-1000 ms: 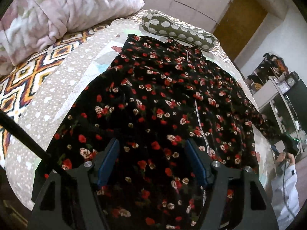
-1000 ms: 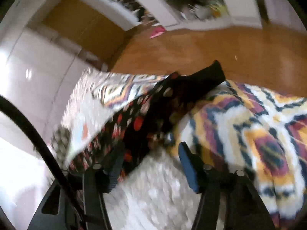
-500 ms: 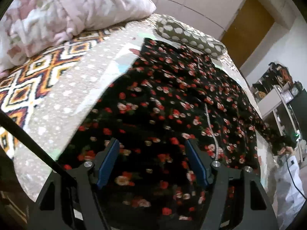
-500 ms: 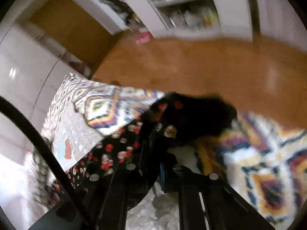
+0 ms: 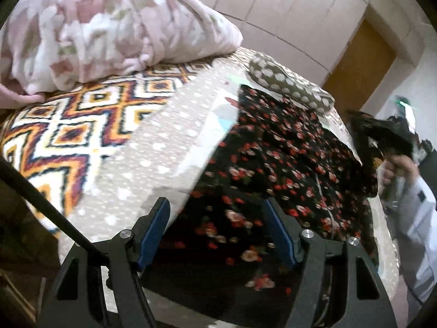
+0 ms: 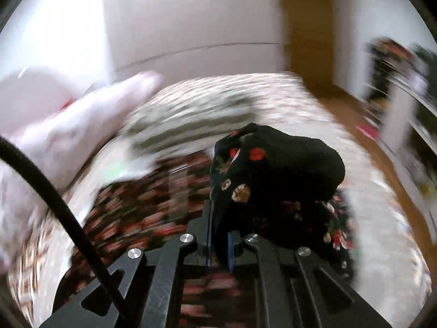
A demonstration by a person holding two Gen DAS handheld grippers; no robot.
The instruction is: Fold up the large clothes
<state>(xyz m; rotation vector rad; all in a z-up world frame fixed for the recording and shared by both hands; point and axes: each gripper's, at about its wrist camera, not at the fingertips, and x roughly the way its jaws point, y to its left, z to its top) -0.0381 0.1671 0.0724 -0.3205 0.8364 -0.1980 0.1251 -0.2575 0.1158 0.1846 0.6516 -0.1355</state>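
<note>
A black dress with red and cream flowers [image 5: 273, 164] lies spread on the bed, a white zip running down its middle. My left gripper [image 5: 218, 232] is open just above the dress's near hem, holding nothing. My right gripper [image 6: 218, 235] is shut on a bunched sleeve end of the dress [image 6: 273, 175] and holds it lifted above the bed. In the left wrist view the right gripper and the raised sleeve [image 5: 382, 134] show at the far right edge. The right wrist view is blurred by motion.
A pink floral duvet [image 5: 95, 27] is piled at the back left of the bed. A spotted olive pillow [image 5: 284, 82] lies beyond the dress. The patterned bedspread [image 5: 82, 125] is at left. White wardrobe doors, a brown door [image 5: 357, 65] and shelving [image 6: 404, 82] surround the bed.
My right gripper closed on the sleeve end and lifted it, swinging over the dress. My left gripper shifted left and back along the near hem, staying open.
</note>
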